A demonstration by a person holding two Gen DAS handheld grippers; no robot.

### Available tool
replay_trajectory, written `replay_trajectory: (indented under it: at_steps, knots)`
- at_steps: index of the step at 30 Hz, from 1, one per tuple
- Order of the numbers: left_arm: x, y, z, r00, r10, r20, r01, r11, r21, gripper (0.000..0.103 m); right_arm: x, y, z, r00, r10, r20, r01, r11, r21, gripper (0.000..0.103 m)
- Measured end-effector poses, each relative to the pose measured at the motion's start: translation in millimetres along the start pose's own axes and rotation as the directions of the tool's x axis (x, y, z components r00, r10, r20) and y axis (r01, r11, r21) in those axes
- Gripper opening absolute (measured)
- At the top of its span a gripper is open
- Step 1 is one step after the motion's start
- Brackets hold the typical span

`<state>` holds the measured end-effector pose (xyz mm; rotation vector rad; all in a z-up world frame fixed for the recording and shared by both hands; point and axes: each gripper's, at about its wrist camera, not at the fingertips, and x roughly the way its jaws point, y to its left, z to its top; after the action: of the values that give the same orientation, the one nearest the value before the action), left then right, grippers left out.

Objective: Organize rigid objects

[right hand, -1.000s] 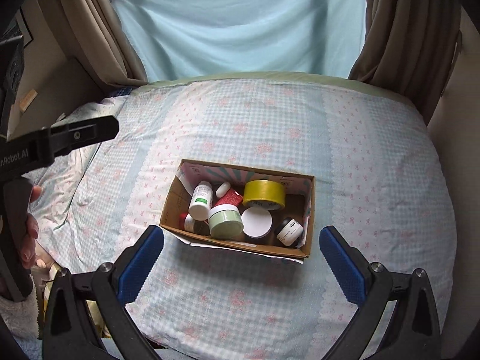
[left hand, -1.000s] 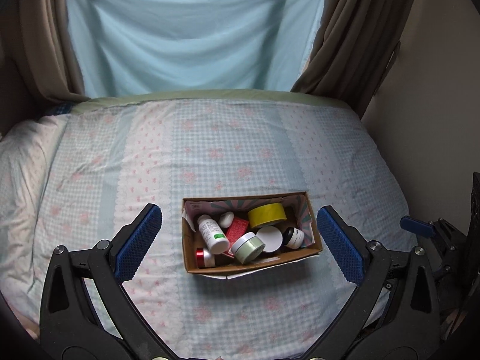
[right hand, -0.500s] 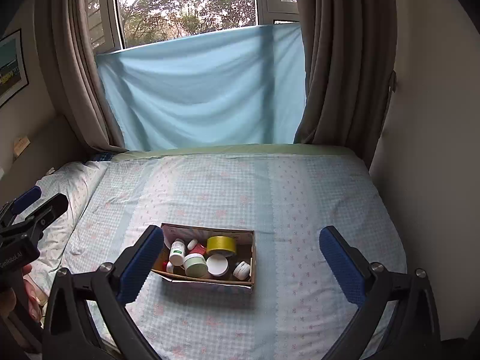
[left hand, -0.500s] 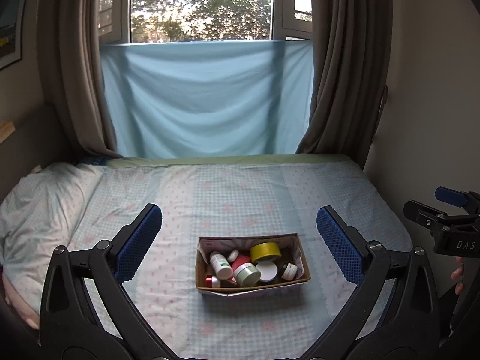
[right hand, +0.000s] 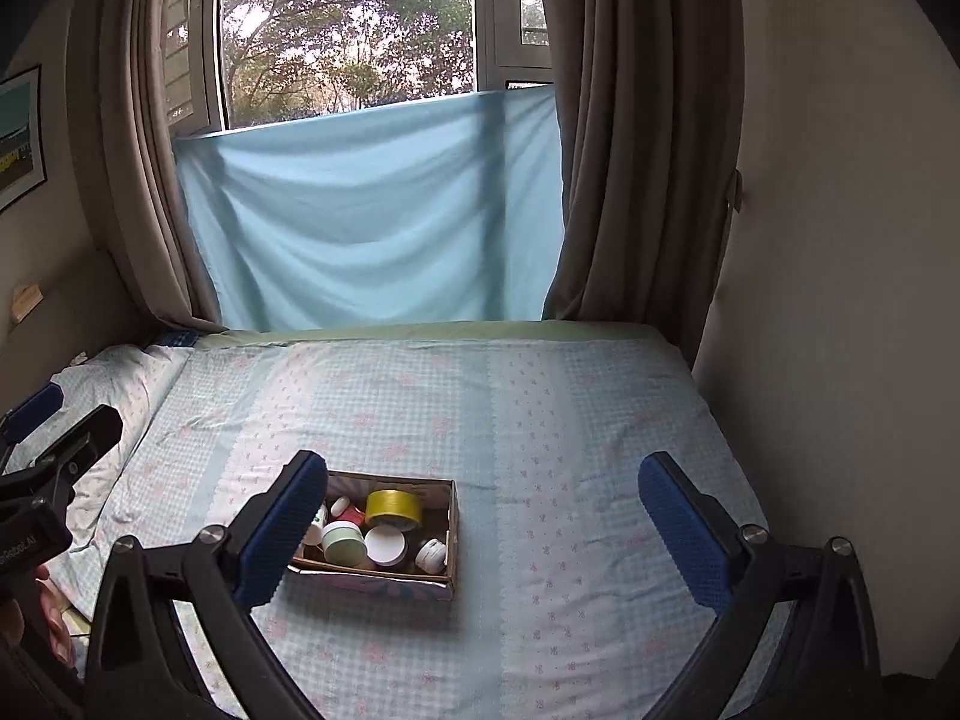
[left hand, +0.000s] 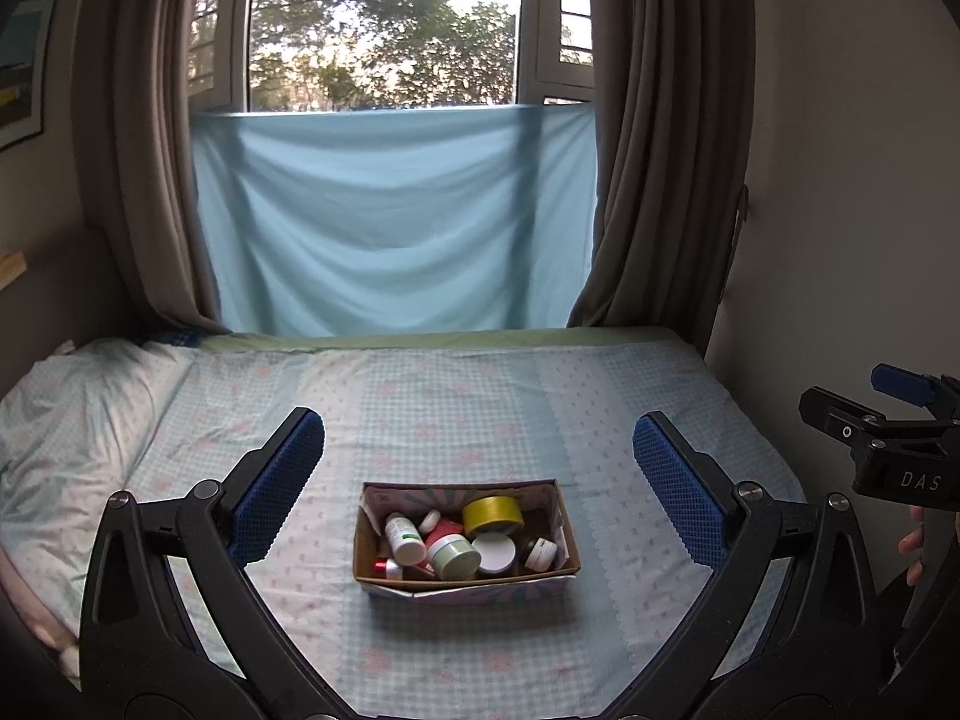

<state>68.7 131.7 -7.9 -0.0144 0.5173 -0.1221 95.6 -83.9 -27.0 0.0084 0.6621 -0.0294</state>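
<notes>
A cardboard box (left hand: 466, 575) sits on the bed, also in the right wrist view (right hand: 451, 540). It holds a yellow tape roll (left hand: 493, 513), a white bottle (left hand: 403, 538), a green-lidded jar (left hand: 454, 555), a white-lidded jar (left hand: 494, 553) and other small containers. My left gripper (left hand: 479, 486) is open and empty, well back from the box. My right gripper (right hand: 489, 516) is open and empty, back from the box, its left finger (right hand: 282, 531) overlapping the box's left end in view.
The checked bedsheet (left hand: 468, 408) covers the bed. A pillow (left hand: 78, 414) lies at the left. A blue cloth (left hand: 390, 222) hangs under the window between brown curtains (left hand: 660, 150). A wall (right hand: 840, 240) bounds the bed's right side.
Both grippers have pulled back and up from the box, which now looks smaller and farther. The window has come into view. Both stay open and empty.
</notes>
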Motion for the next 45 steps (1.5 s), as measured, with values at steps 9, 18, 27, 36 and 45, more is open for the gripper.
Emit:
replay_trajectory:
  at_steps: [9, 18, 27, 36, 45]
  knots:
    - [-0.1, -5.9, -4.3, 1.000, -0.004, -0.001, 0.004, 1.000, 0.001, 0.103, -6.1, -6.4, -1.6, 1.000, -0.011, 0.019, 0.011, 1.000, 0.006, 0.103]
    - [-0.2, -7.5, -3.9, 1.000, 0.003, 0.006, -0.003, 1.000, 0.004, 0.103, -7.1, -7.4, -2.5, 1.000, -0.009, 0.020, 0.009, 1.000, 0.010, 0.103]
    - [1.4, -9.3, -5.3, 1.000, 0.006, -0.003, -0.006, 1.000, 0.004, 0.103, -7.7, -8.1, -1.6, 1.000, -0.008, 0.023, 0.007, 1.000, 0.014, 0.103]
    - [1.3, -9.7, -4.1, 1.000, 0.009, -0.001, -0.009, 1.000, 0.004, 0.103, -7.3, -9.4, -0.3, 1.000, -0.007, 0.026, 0.006, 1.000, 0.014, 0.103]
    - [5.1, -11.9, -3.8, 1.000, 0.021, -0.012, -0.021, 1.000, 0.012, 0.103, -6.3, -11.4, 4.0, 1.000, -0.009, 0.028, 0.009, 1.000, 0.014, 0.103]
